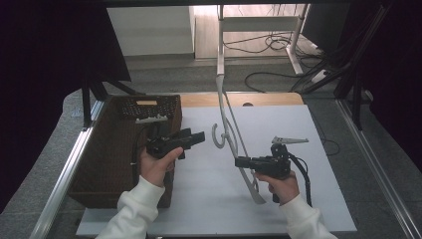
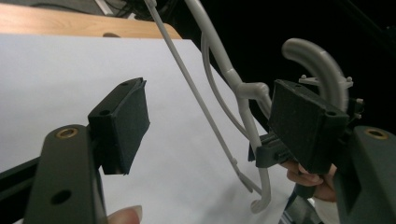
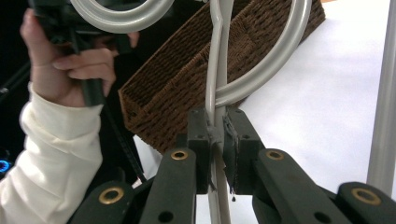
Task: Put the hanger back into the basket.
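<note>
It looked like a lab set up for recording. The desk (image 1: pixel 278 124) was covered with a plain white sheet, with bare wood showing at its 12 o'clock edge, and aluminium rails (image 1: pixel 62 179) framed it at 9 and 3 o'clock. Black curtains (image 1: pixel 45 55) closed off both sides. Beyond the desk, toward 1 o'clock, loose cables (image 1: pixel 271 45) and a power strip (image 1: pixel 318 75) lay on grey carpet (image 1: pixel 164 79) near a white stand (image 1: pixel 259 25).

one hanger (image 1: pixel 230 134), one wicker basket (image 1: pixel 107 164), two tools
</note>
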Available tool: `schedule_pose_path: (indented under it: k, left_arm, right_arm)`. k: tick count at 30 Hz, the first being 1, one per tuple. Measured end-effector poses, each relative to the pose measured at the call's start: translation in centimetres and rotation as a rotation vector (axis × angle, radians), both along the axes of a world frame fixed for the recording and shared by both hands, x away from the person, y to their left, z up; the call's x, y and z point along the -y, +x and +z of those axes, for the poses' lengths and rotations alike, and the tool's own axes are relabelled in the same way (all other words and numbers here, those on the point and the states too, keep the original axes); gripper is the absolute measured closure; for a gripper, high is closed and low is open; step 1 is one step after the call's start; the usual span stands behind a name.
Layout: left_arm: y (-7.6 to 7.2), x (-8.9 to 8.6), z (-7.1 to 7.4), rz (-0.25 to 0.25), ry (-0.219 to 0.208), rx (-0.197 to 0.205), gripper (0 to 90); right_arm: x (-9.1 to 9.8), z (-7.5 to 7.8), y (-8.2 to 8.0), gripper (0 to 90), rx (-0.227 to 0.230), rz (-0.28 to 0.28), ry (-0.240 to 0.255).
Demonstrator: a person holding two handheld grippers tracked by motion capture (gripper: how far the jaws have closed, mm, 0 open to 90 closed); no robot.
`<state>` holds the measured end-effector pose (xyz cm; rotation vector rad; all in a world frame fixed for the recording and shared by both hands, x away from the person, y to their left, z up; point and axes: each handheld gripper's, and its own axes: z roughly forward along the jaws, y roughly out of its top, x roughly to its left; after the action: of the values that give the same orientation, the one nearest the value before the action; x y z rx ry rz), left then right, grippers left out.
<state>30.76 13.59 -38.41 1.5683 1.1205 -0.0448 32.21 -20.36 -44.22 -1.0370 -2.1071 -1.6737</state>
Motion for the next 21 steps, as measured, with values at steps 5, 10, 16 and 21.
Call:
schedule_pose_path:
  k: [5, 10, 16, 21]
  left_arm:
    - [1.0, 0.5, -0.5, 0.006, -0.036, -0.029, 28.3]
    - [0.8, 0.8, -1.5, 0.001, -0.057, -0.051, 28.6]
    - [0.3, 2.0, -2.7, -0.048, -0.050, -0.073, 29.1]
    - [0.2, 3.3, -3.5, -0.112, -0.073, -0.094, 29.2]
  right_arm:
    - [0.0, -0.1, -0.1, 81.8, -0.004, -0.004, 0.004]
    - [0.2, -0.1, -0.2, 81.8, 0.000, -0.027, 0.025]
    - [0.3, -0.3, -0.1, 81.8, -0.002, -0.054, 0.045]
    - [0.1, -0.5, -0.1, 81.8, -0.005, -0.062, 0.048]
